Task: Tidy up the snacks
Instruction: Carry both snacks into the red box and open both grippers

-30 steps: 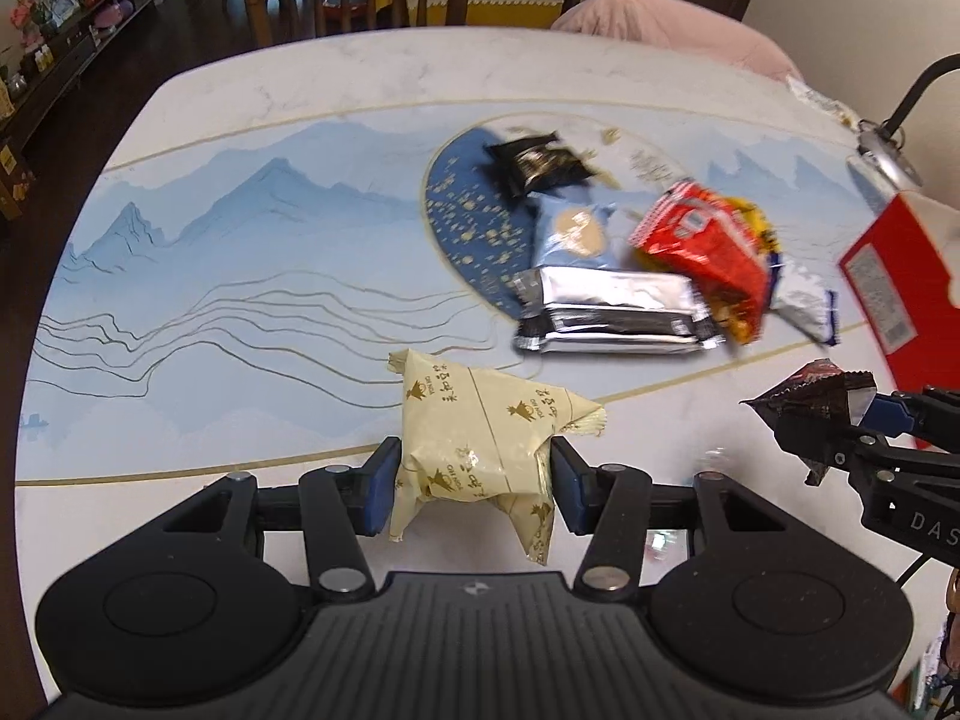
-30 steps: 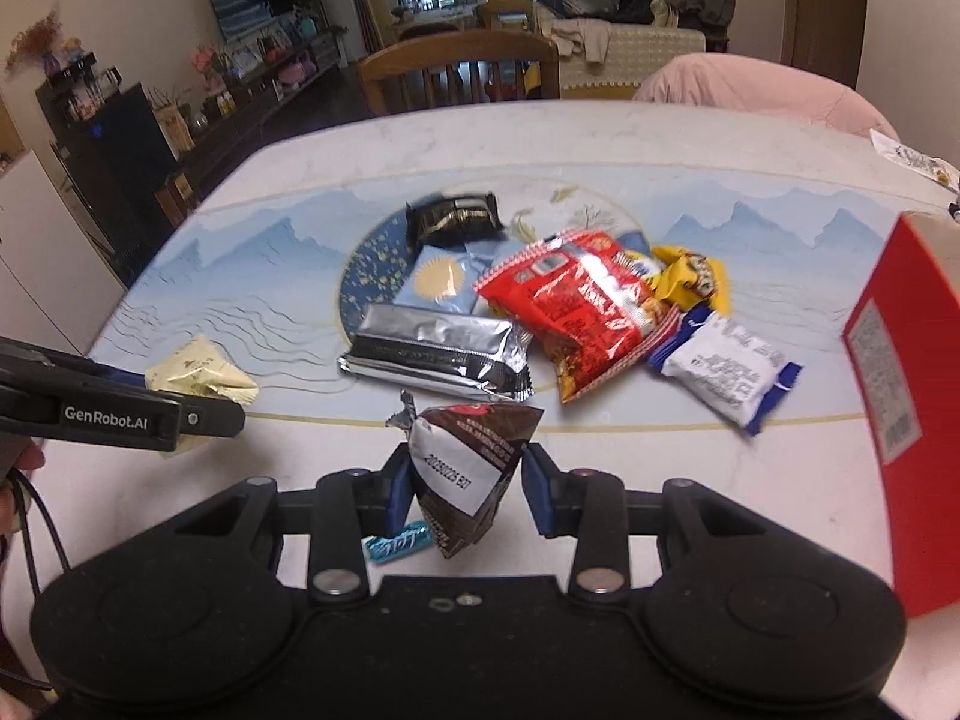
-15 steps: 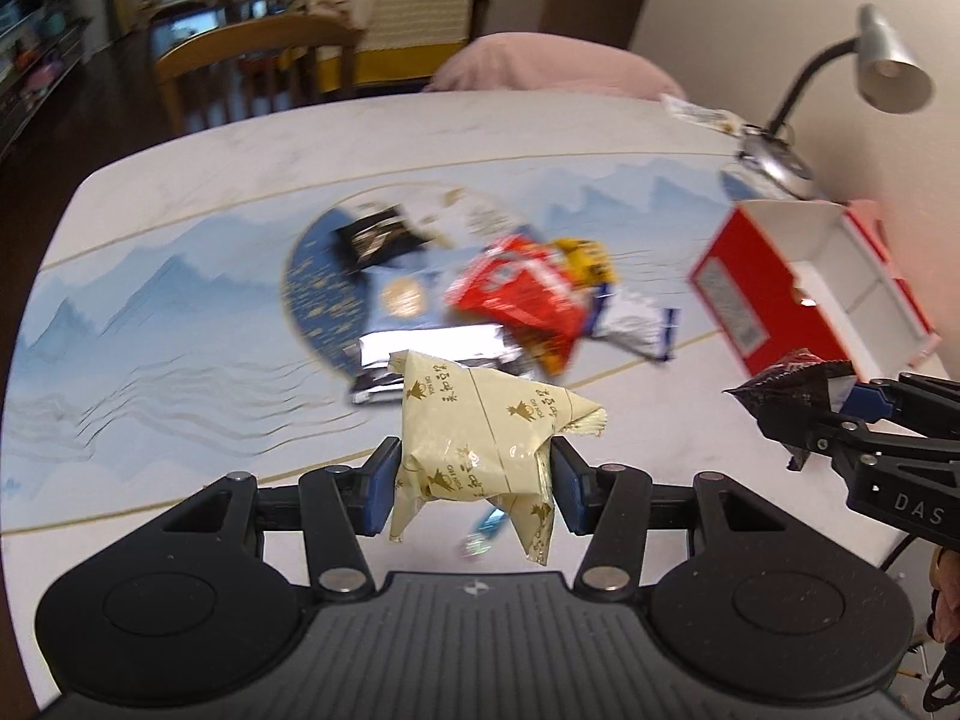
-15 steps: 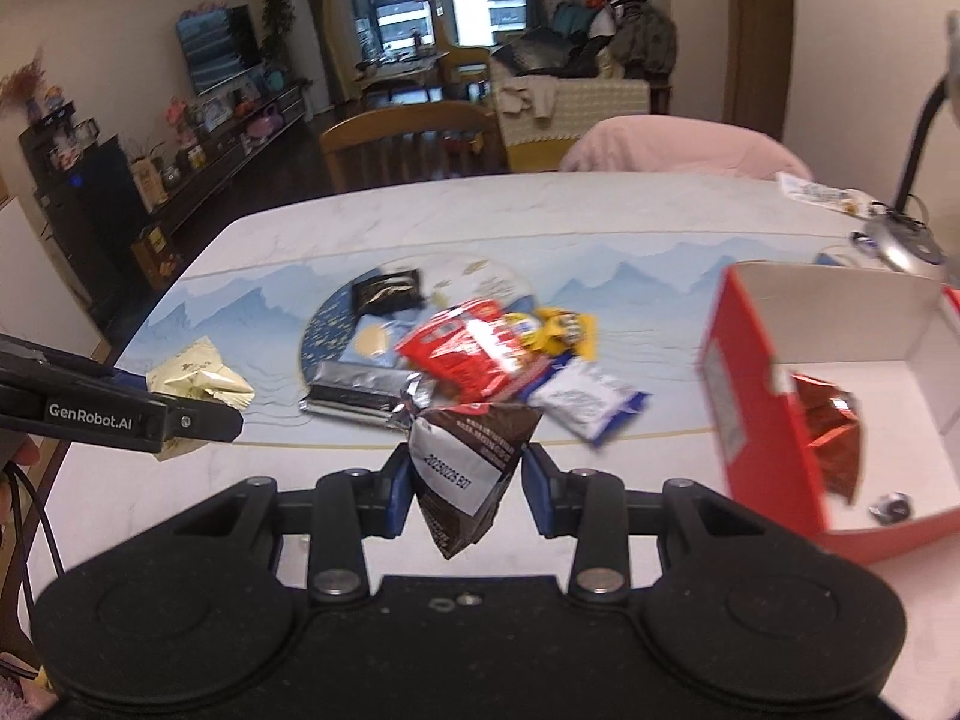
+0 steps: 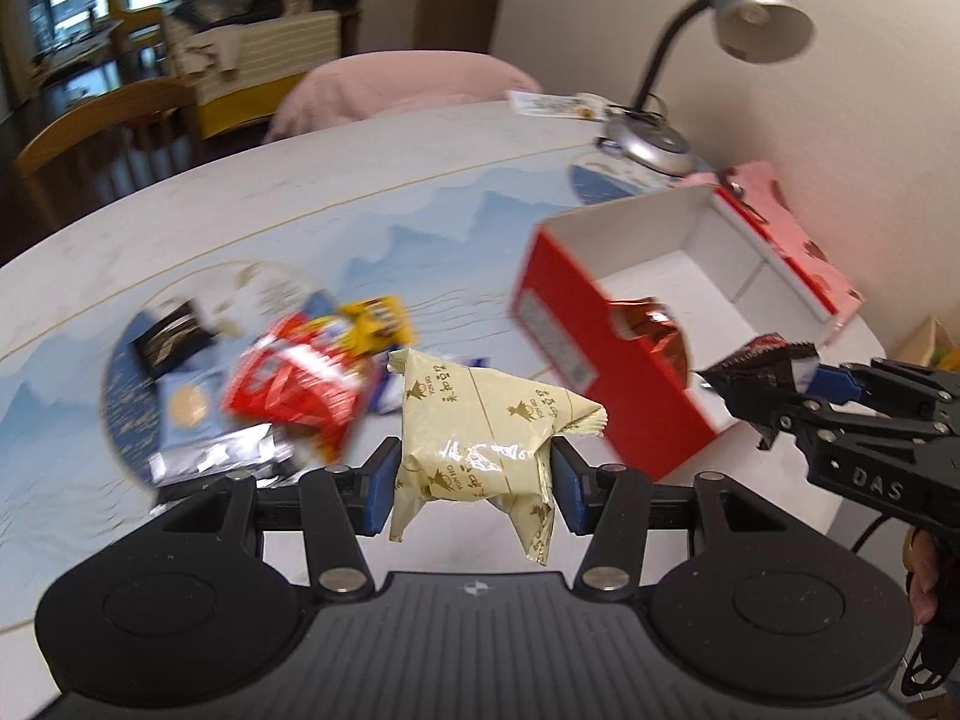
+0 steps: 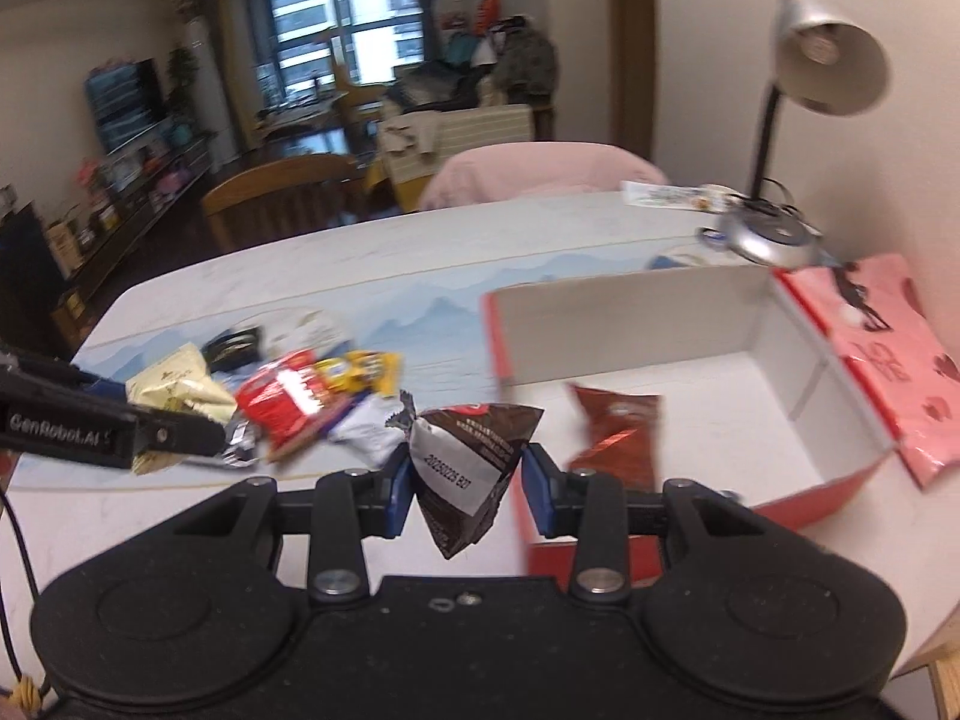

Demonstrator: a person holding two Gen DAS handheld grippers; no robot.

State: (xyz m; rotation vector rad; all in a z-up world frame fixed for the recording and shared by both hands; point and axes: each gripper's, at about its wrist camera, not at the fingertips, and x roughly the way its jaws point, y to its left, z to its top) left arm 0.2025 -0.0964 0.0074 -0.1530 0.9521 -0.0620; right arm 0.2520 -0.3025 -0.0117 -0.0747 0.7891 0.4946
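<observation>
Left gripper [image 5: 474,474]: clamped on cream snack packet [image 5: 474,438], held above table [image 5: 300,222] | Right gripper [image 6: 471,483]: clamped on dark brown snack packet [image 6: 474,462], at near wall of open red box [image 6: 660,324] | Box contents: red-brown foil packet [image 6: 618,432]

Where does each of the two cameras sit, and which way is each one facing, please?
Left wrist: behind the left tongs, shut on a cream packet, facing the table and red box; the right tongs show at right.
Right wrist: behind the right tongs, shut on a brown packet, facing the box's inside; the left tongs show at left.
Shared: box, snack pile, lamp.
</observation>
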